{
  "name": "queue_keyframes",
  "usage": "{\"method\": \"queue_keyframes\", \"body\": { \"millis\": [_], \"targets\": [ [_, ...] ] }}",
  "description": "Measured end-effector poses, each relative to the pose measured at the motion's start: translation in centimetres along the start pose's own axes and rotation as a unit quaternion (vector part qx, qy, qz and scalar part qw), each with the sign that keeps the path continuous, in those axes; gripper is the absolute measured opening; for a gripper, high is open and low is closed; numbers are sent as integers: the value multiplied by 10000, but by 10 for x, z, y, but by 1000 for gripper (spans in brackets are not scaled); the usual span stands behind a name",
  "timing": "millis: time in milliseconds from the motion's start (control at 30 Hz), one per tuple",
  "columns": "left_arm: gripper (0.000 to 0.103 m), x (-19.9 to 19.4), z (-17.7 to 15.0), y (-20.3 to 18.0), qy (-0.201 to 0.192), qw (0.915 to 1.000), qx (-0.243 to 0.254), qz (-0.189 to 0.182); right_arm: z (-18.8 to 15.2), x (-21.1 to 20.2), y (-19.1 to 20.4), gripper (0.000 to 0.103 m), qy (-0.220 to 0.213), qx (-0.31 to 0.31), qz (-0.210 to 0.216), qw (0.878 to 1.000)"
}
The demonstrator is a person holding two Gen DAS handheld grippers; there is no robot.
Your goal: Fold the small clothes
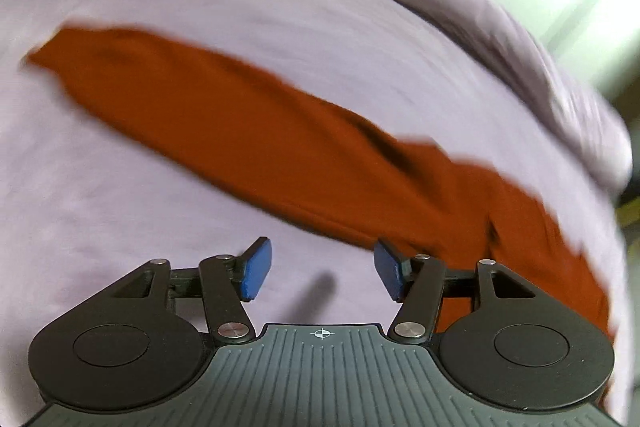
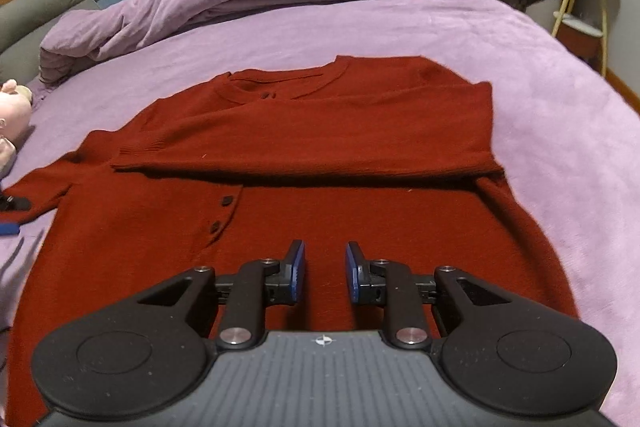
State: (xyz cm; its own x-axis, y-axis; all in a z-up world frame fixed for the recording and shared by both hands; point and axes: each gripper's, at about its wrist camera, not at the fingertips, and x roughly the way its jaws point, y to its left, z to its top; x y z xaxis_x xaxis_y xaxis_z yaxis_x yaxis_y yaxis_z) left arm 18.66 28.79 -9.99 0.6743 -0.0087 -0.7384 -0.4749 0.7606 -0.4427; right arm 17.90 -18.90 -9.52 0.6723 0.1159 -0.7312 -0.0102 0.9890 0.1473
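since both tongs hang empty, jaws apart — right tongs (image 2: 325, 273) over the hem, left tongs (image 1: 322, 273) beside the outstretched sleeve (image 1: 208, 115) — pinch its far cuff and lay it across the red cardigan (image 2: 304, 163) spread flat on the bed (image 2: 540, 115).

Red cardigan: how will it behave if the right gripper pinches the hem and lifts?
The red cardigan is soft knit, so it will likely drape and sag. The folded sleeve may slide off. It could drag on the fuzzy purple bedspread.
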Motion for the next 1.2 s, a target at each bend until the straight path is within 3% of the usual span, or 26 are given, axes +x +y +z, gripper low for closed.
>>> {"method": "queue_keyframes", "body": {
  "millis": [67,167,333,433,500,567,633,700,767,833,900,967,1000,1067,1100,1133,1200],
  "targets": [
    [60,-4,15,44,-177,9971,-744,63,-1,4,2,21,66,-10,-7,10000],
    [57,-10,37,101,-635,9837,-1680,42,-2,10,5,21,178,19,16,9998],
    [50,3,69,158,-847,9618,-2588,-272,-2,15,12,22,260,-18,-26,9997],
    [36,14,80,178,-902,9492,-2974,-488,-1,16,17,22,283,-114,-83,9995],
    [14,21,84,181,-865,9486,-3009,-456,0,17,19,22,295,-142,-106,9994],
    [9,24,87,181,-800,9518,-2941,-359,1,16,20,22,296,-131,-89,9994],
    [9,18,88,173,-848,9599,-2658,-279,2,15,20,22,270,-118,-56,9995],
    [8,5,90,145,-1002,9753,-1959,-210,3,14,20,22,210,-110,-54,9997],
    [8,-10,88,99,-1073,9872,-1111,-407,4,11,17,22,150,-64,-45,9999],
    [8,-24,81,41,-1121,9897,-271,-846,5,8,14,22,76,9,-31,10000],
    [8,-38,61,-33,-1028,9812,707,-1471,7,3,9,22,-26,113,-13,9999],
    [10,-48,33,-97,-876,9619,1500,-2109,8,-3,4,22,-124,215,67,9997],
    [15,-48,16,-126,-717,9506,1879,-2363,10,-6,1,22,-168,266,117,9994],
    [26,-41,-16,-166,-348,9369,2267,-2639,12,-10,-4,22,-226,343,204,9989],
    [34,-35,-29,-176,-168,9347,2341,-2670,13,-11,-7,22,-235,384,249,9987],
    [36,-28,-41,-181,8,9360,2359,-2614,15,-11,-9,22,-219,444,329,9982],
    [37,-8,-55,-178,323,9461,2288,-2268,21,-6,-15,22,-148,589,573,9965]
  ]
}}
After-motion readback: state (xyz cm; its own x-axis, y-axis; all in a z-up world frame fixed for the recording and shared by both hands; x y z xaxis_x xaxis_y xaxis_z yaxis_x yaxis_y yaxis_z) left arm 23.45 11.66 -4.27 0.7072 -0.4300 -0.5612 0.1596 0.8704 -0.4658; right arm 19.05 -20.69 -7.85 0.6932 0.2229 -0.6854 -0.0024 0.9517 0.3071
